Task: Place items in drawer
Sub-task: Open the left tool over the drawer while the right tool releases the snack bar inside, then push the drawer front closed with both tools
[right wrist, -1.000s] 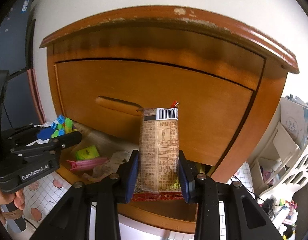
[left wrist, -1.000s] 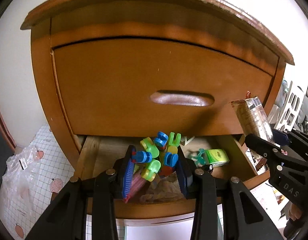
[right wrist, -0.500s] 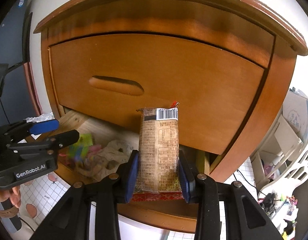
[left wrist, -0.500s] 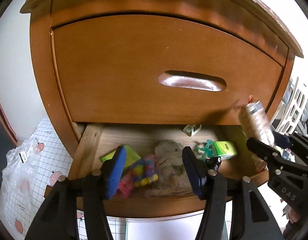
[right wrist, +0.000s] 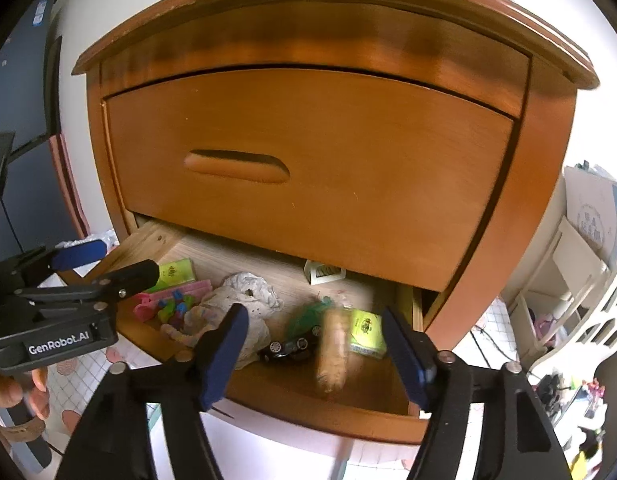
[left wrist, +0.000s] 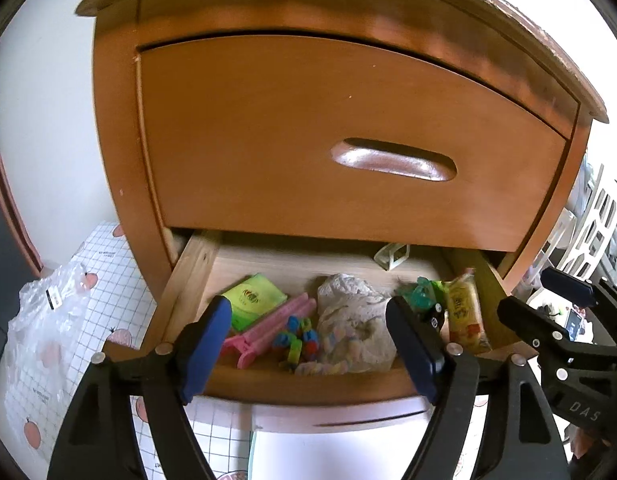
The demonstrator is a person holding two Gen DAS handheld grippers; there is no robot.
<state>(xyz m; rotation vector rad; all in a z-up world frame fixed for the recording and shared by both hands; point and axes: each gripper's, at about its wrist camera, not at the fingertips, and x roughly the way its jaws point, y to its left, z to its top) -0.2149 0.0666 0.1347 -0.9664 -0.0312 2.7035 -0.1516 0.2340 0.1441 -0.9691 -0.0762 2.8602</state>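
Nearby, crumpled cloth (left wrist: pixel 350 320) lies between pink clip (left wrist: pixel 268 330) and toy car (right wrist: pixel 290 348).

- Left wrist view: close before the nightstand (left wrist: pixel 268 140), tilted down into the open lower drawer (left wrist: pixel 308 384) from its left side.
- Right wrist view: equally close, angled down from the right.
- Shared: drawer contents, upper drawer front (right wrist: pixel 308 168).

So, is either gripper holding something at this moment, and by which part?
Nothing is held. Both the left gripper and right gripper are opening; the brown snack packet lies free in the open wooden drawer.
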